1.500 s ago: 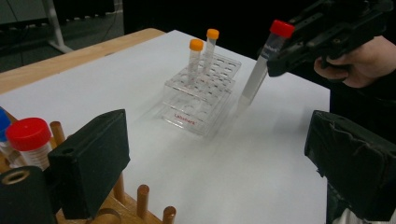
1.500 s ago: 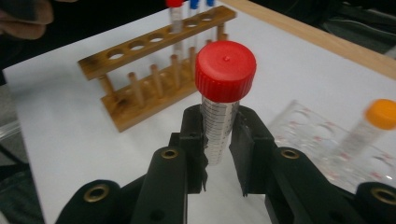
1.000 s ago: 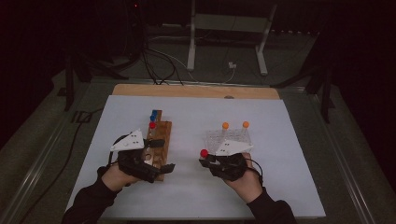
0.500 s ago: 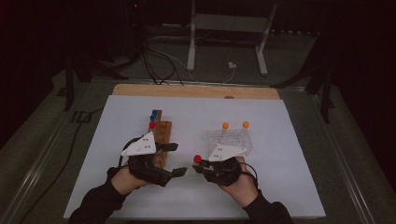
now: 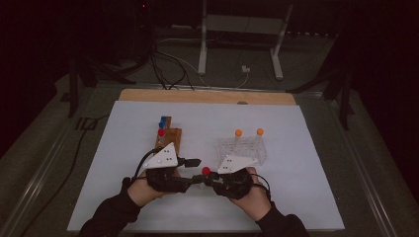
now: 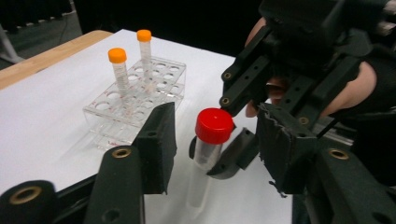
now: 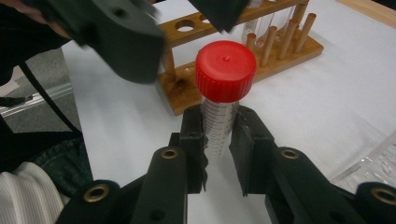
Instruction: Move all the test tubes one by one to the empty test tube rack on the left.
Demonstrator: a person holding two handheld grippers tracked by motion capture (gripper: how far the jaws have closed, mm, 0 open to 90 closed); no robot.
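Clear plastic rack [image 5: 242,149], far right, held two orange-capped tubes [image 6: 117,65]; the right gripper [image 7: 218,135] clamped a red-capped tube [image 7: 224,88] while the left gripper [image 6: 212,140], jaws closing, straddled its cap without touching.

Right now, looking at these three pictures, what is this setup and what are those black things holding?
A person works at a white table with a hand-held two-jaw tool in each hand. One picture looks down from above; the other two come from cameras riding on each tool.

The right gripper is shut on a clear red-capped tube. The left gripper has just been closing, its jaws either side of that tube's cap, not yet touching.

On the table stand a wooden rack and a clear plastic rack holding two orange-capped tubes.
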